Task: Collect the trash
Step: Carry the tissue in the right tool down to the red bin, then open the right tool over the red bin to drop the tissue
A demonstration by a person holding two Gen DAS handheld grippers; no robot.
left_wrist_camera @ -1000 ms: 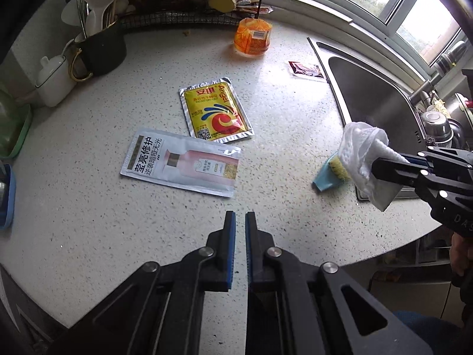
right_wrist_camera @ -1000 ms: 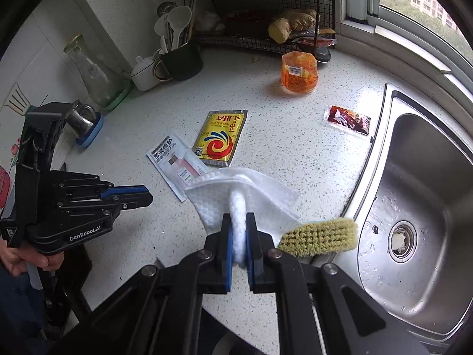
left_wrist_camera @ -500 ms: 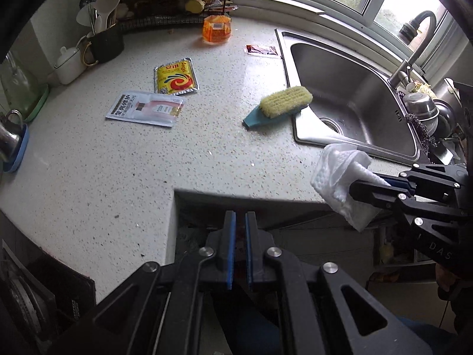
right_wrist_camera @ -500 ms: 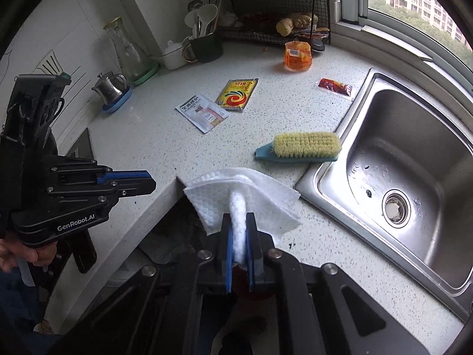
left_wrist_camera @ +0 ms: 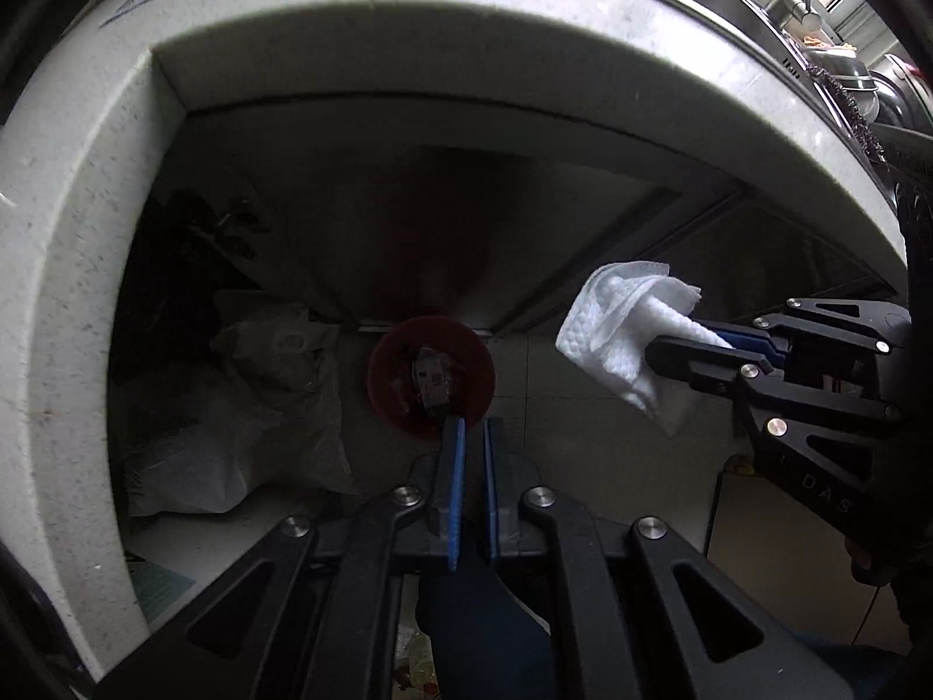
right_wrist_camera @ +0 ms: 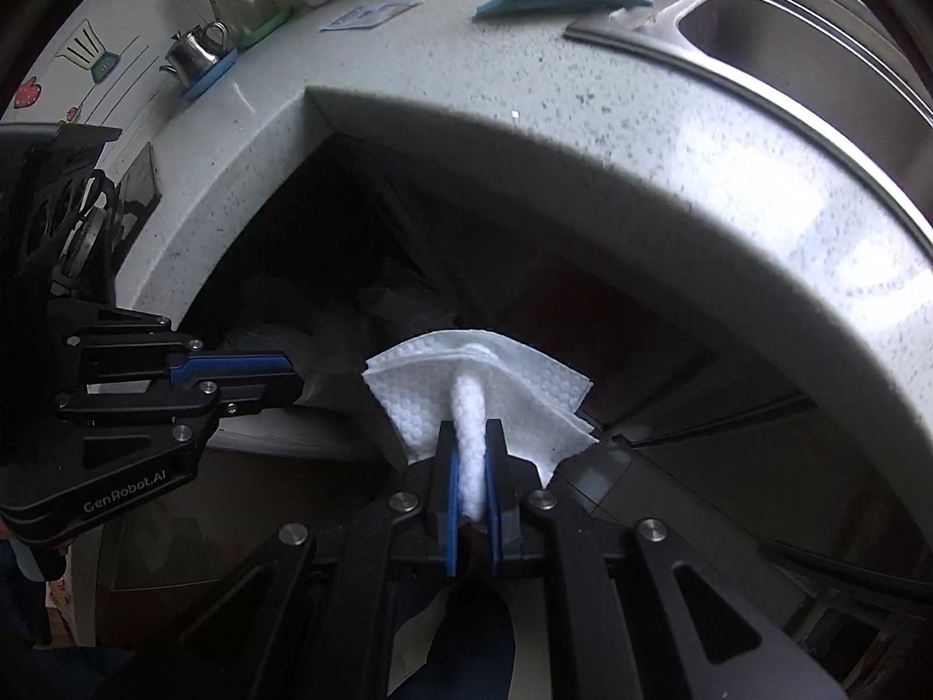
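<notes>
Since half a second ago both views have been dropped from the speckled white stone counter (right_wrist_camera: pixel 583 134) to the dark recess beneath its edge, so the carry to the bin is judged nearly done. A crumpled white paper towel (right_wrist_camera: pixel 475 402) is pinched between the jaws of the right gripper (right_wrist_camera: pixel 471 466), its folds fanned out above the blue pads, right of centre in the left view (left_wrist_camera: pixel 627 329). The left gripper (left_wrist_camera: pixel 471 437) is held with jaws pressed nearly together, nothing between them. A round red waste bin (left_wrist_camera: pixel 431 376) with scraps inside is seen just beyond the left jaws, centre frame; the towel is off to its right, not yet over it. Release is judged next.
</notes>
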